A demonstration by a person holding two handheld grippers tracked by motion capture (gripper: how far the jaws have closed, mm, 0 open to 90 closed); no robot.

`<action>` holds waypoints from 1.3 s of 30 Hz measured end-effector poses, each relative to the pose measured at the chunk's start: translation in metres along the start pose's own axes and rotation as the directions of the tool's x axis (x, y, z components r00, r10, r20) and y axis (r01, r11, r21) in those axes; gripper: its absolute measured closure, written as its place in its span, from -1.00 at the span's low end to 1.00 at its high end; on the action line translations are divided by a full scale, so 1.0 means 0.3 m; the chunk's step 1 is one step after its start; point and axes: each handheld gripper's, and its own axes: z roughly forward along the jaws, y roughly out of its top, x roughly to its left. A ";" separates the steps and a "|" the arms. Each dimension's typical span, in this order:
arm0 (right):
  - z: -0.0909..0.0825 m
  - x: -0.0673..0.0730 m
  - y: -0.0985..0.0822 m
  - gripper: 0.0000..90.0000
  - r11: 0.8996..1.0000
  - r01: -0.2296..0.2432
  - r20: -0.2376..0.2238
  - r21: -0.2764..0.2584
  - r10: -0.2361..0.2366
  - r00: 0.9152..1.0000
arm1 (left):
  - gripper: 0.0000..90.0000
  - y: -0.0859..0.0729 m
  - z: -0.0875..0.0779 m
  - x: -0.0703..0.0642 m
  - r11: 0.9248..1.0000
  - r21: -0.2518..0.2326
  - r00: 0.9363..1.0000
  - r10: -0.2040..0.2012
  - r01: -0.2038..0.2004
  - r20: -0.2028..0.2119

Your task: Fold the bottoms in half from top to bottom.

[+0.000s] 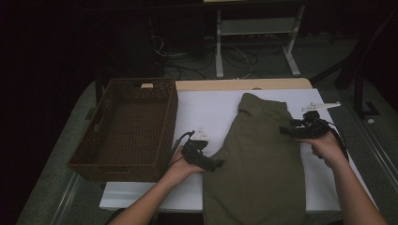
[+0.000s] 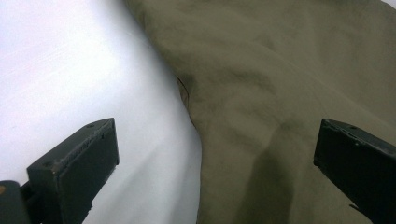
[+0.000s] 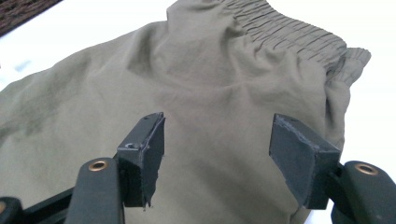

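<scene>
1. An olive-green garment [image 1: 260, 159], which looks like a pair of trousers, lies flat on the white table [image 1: 206, 115]. Its gathered waistband [image 3: 299, 35] points to the far side of the table, and its lower part hangs over the near edge.
2. The left gripper [image 1: 218, 164] is held low at the left edge of the garment. In the left gripper view its two black jaws stand wide apart and nothing is between them. One jaw is over the white table surface, the other is over the green cloth.
3. The right gripper [image 1: 284, 130] is at the right edge of the garment, not far from the waistband. In the right gripper view its jaws stand apart, and the cloth is seen behind them. The pads do not press on the fabric.
4. A brown woven basket [image 1: 164, 126] stands on the left side of the table, just beside the white surface and well apart from the garment.
5. The forearms of the person come in from the bottom of the high view, one to each gripper.
</scene>
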 end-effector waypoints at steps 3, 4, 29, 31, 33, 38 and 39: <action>0.009 -0.008 0.009 -0.22 1.000 0.000 0.003 0.003 0.000 1.000 | -1.00 0.001 -0.002 -0.001 1.000 -0.006 1.000 -0.002 0.002 0.001; 0.012 -0.010 0.013 -0.22 1.000 -0.001 0.009 0.004 0.001 1.000 | -1.00 0.001 -0.002 -0.001 1.000 -0.006 1.000 -0.003 0.003 0.001; 0.079 -0.132 0.103 0.13 0.997 -0.073 0.122 -0.034 0.076 0.990 | -1.00 -0.002 0.001 -0.008 1.000 0.001 1.000 -0.004 0.004 0.004; 0.085 -0.150 0.111 0.18 0.994 -0.097 0.129 -0.042 0.102 0.986 | -1.00 -0.004 0.003 -0.008 1.000 0.004 1.000 -0.003 0.003 0.006; 0.094 -0.167 0.116 0.21 0.993 -0.113 0.132 -0.040 0.117 0.984 | -1.00 -0.004 0.004 -0.011 1.000 0.004 1.000 0.000 0.000 0.005; 0.124 -0.196 0.114 0.29 0.990 -0.140 0.139 -0.013 0.140 0.980 | -1.00 -0.004 0.006 -0.012 1.000 0.005 1.000 0.001 -0.001 0.007; 0.130 -0.198 0.112 0.30 0.989 -0.145 0.135 -0.007 0.144 0.980 | -1.00 -0.004 0.005 -0.012 1.000 0.005 1.000 0.002 -0.002 0.007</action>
